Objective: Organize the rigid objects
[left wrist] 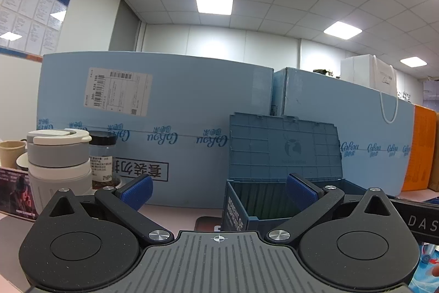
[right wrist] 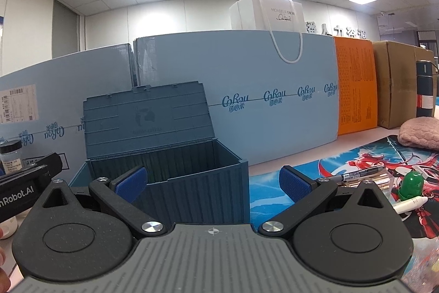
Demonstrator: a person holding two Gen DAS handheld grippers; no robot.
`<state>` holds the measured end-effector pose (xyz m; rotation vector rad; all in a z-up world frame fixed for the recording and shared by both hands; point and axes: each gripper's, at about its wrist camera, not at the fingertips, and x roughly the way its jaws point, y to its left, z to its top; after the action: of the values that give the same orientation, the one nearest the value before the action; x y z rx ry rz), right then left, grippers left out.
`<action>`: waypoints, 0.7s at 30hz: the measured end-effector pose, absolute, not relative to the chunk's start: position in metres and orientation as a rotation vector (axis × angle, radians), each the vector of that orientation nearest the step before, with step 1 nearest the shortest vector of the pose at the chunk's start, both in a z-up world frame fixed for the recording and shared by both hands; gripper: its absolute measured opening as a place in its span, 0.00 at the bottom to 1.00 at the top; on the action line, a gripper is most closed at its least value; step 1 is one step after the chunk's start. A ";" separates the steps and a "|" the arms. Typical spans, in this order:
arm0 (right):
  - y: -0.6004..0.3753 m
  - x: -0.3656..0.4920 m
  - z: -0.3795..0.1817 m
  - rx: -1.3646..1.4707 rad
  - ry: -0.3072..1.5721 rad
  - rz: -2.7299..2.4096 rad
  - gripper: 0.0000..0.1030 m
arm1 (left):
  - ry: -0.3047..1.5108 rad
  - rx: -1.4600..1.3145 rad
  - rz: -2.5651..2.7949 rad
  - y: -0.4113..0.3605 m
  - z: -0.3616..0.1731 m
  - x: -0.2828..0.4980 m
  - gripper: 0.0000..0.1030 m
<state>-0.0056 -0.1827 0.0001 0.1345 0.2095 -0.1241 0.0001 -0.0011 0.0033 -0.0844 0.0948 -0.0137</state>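
Right gripper (right wrist: 212,183): jaws spread wide, nothing between the pads. It hangs just in front of the blue storage box (right wrist: 175,183), which stands on the bench with its lid (right wrist: 146,120) hinged back, interior apparently empty.

Left gripper (left wrist: 219,191): also released and empty, facing the same box from its left side.

Loose rigid items lie on the printed mat (right wrist: 343,164) right of the box: a pen (right wrist: 359,175), a green capped piece (right wrist: 411,183), a white tube (right wrist: 408,203).

Likely step: pick one and drop it in the box. Take the pen across its barrel, mid-length, pads square to it so it doesn't roll. Clear the box's front wall before releasing.

Far edge of the bench: big light-blue cartons (right wrist: 260,89), orange carton (right wrist: 355,87).
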 end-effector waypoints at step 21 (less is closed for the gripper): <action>-0.228 -0.046 0.016 0.150 0.160 -0.127 1.00 | 0.084 0.001 -0.047 -0.039 0.023 -0.025 1.00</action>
<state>-0.0459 -0.2280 0.0163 0.1498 0.1603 -0.1271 -0.0252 -0.0394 0.0233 0.0013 0.0836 -0.0469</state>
